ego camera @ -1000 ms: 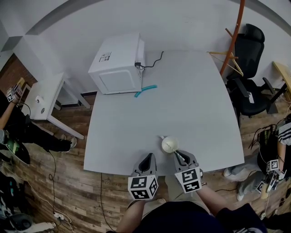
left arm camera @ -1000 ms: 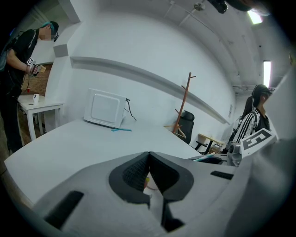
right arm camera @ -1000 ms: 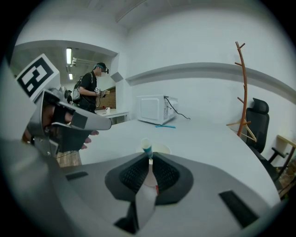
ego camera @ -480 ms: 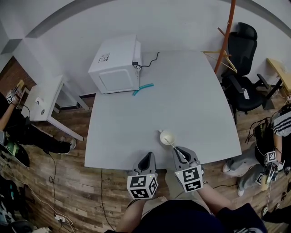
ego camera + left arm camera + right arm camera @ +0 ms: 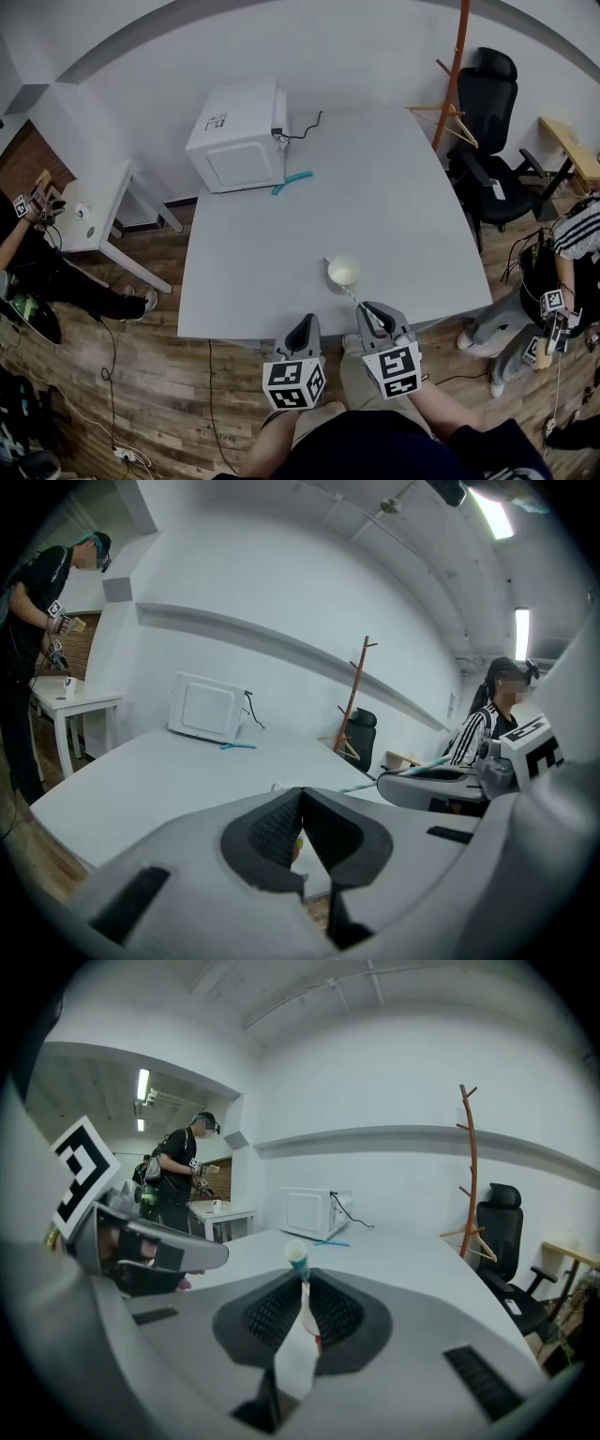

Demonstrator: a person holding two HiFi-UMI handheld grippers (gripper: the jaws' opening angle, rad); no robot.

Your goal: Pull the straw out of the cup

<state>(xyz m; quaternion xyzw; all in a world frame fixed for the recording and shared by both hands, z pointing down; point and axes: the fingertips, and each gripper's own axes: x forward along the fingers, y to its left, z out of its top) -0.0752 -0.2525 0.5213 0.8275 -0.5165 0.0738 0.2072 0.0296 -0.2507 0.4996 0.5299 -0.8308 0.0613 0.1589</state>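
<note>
now the right gripper (image 5: 377, 317) hovers over the near edge of the white table (image 5: 394, 206), and its jaws are pressed together on the straw (image 5: 354, 294). in the right gripper view the straw (image 5: 298, 1262) stands up between the two dark pads, with a teal and white end toward the camera. the straw slants from the jaws toward the cup (image 5: 344, 272), which stands upright on the table just ahead of the gripper. the far tip of the straw is at the rim of the cup; i cannot tell if it is inside or already out. the left gripper (image 5: 302, 330) is beside the right one, near the table edge. its jaws are together and nothing is between them. a white microwave (image 5: 239, 141) sits at the far left corner of the table, and a small teal object (image 5: 292, 182) lies just beside it.
</note>
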